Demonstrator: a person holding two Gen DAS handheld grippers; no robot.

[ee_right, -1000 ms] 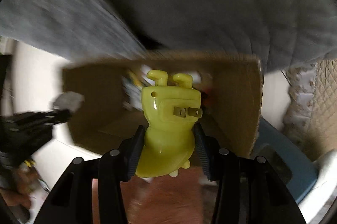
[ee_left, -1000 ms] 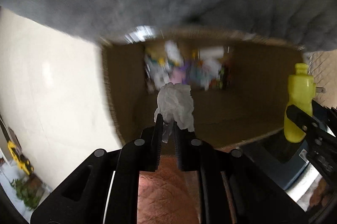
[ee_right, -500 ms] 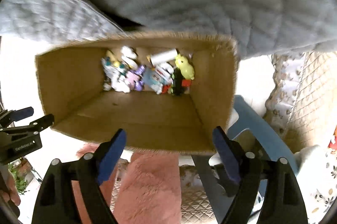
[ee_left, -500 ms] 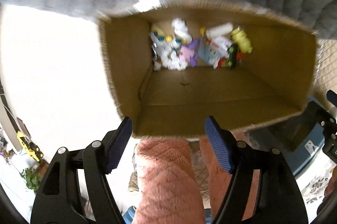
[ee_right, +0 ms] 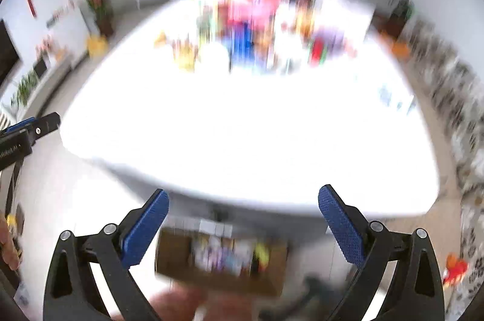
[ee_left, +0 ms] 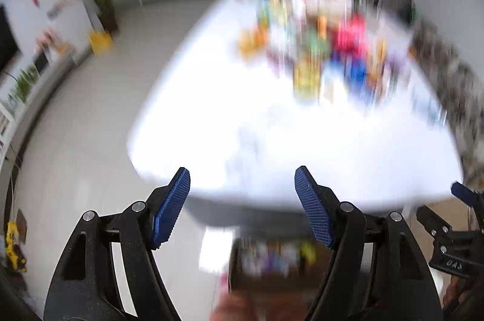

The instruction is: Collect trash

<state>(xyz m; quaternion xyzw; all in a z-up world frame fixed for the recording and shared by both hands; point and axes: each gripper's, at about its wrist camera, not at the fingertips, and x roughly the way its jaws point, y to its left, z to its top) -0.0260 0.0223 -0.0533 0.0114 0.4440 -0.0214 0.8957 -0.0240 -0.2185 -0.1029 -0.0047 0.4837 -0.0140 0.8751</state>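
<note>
Both empty: left gripper and right gripper jaws wide. Step: reach for more trash. Blurred clutter at table far edge; cardboard box below near edge. Next: pick one piece

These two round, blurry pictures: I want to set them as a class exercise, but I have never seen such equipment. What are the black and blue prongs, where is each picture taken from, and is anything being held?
No robot here: a person holds a two-finger gripper in each hand, each with a fisheye camera looking along its fingers. One picture comes from the left gripper, the other from the right gripper. The blue parts are the grip pads. Both grippers are open and hold nothing. Ahead is a white table with a colourful pile of items, too blurred to name. Low down sits a cardboard box with trash inside.
</note>
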